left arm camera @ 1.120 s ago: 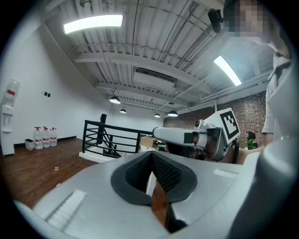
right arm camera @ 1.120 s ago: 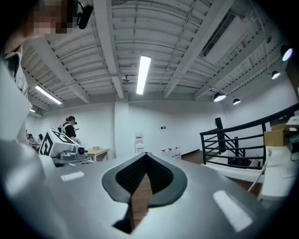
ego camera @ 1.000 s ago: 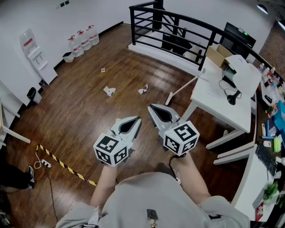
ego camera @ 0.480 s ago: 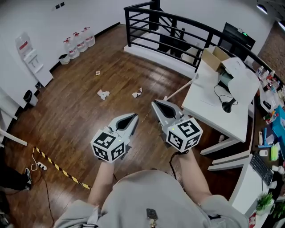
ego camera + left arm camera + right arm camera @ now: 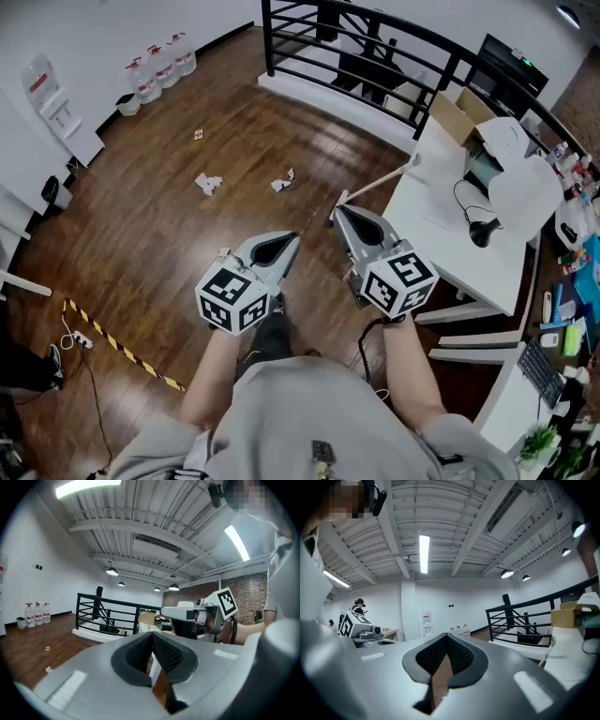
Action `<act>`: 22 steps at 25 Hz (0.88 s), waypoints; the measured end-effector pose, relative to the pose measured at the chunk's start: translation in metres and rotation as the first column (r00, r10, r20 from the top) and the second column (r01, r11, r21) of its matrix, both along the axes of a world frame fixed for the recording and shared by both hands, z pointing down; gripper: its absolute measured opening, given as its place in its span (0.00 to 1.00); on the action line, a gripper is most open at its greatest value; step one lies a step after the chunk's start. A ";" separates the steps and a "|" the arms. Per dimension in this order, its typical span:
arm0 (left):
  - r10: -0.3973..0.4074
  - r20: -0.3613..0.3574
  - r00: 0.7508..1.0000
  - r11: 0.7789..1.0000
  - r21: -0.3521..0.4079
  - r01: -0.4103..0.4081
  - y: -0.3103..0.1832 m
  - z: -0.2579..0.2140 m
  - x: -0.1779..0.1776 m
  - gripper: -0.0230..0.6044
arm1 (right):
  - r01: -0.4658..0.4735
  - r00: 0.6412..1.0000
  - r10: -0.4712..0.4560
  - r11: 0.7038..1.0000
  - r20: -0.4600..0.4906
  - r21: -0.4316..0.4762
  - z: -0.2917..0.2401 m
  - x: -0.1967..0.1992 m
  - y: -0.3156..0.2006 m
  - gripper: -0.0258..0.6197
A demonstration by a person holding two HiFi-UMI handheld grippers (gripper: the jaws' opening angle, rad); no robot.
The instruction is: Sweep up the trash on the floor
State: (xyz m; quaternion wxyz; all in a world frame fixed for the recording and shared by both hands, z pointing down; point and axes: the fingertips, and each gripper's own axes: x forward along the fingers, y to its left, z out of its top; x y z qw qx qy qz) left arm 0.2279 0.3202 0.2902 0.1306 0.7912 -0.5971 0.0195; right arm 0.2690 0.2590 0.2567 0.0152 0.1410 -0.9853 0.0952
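Two crumpled scraps of white paper trash lie on the dark wooden floor (image 5: 141,234), one (image 5: 207,183) to the left and one (image 5: 282,182) just to its right, a little apart. A smaller scrap (image 5: 198,135) sits farther off toward the wall. All of it lies well ahead of the person, so none has been gathered.

A pale long handle (image 5: 377,185) leans against the corner of a white table (image 5: 441,234) to the right. It may be a broom or dustpan, but the head view is too small to be sure. Neither gripper touches it.

Nearer the camera, the left gripper (image 5: 284,242) and the right gripper (image 5: 345,214) are held side by side above the floor, pointing toward the trash. Both have their jaws fully together with nothing between the pads.

Beyond the trash stand a black railing (image 5: 375,47) and water bottles (image 5: 155,70) by the wall.

The sweeping appears not to have begun: a tool must be picked up and every scrap swept.
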 end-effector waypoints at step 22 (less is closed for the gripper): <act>0.335 -0.122 0.934 0.940 -0.016 -0.340 -0.266 0.045 -0.110 0.05 | -0.371 0.911 0.359 0.929 -0.204 -0.021 0.043 -0.091 -0.238 0.04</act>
